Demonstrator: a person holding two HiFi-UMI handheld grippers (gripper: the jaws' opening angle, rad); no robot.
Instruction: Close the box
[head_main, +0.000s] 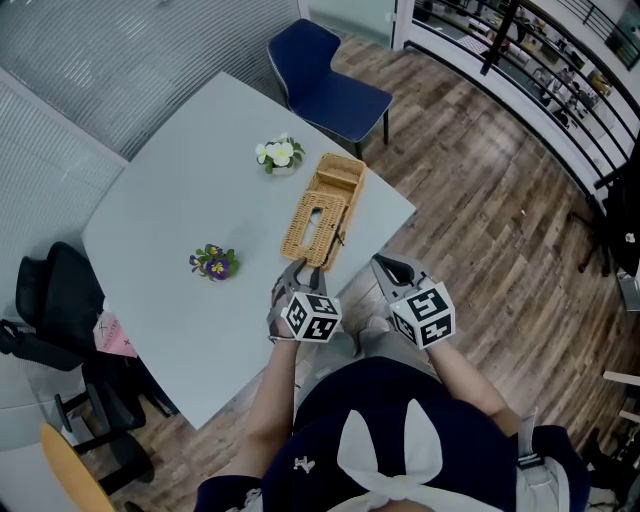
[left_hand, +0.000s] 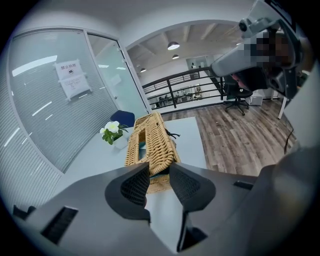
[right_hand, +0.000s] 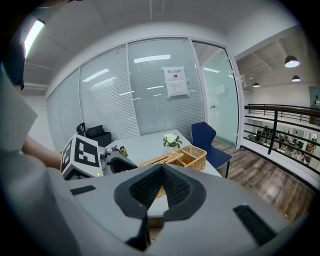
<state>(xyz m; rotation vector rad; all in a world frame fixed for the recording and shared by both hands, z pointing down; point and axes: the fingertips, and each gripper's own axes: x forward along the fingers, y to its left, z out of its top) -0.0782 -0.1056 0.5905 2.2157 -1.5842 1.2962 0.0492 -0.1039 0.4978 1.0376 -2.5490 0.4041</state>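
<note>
**Operator:** Where does the box stand?

**Inspector:** The wicker box (head_main: 338, 178) sits open near the right edge of the surface (head_main: 170, 190). Its slotted lid (head_main: 313, 228) is folded out toward you. Closing is not yet done.

**Operator:** And my tongs?

**Inspector:** Your left tongs (left_hand: 159, 167) are spread. The lid's near end shows between the tips, but the pads are not pressing it. Your right tongs (right_hand: 161, 169) are pressed together and empty, held off beside the surface's edge.

**Operator:** Risks?

**Inspector:** In my judgement there are three. If you bite shallowly on the weave, it may slip as you lift, and the lid would drop back. Nothing braces the box, so a forward push could slide it toward the edge. The dark cord (head_main: 341, 238) at the lid's side may catch in the seam.
</note>
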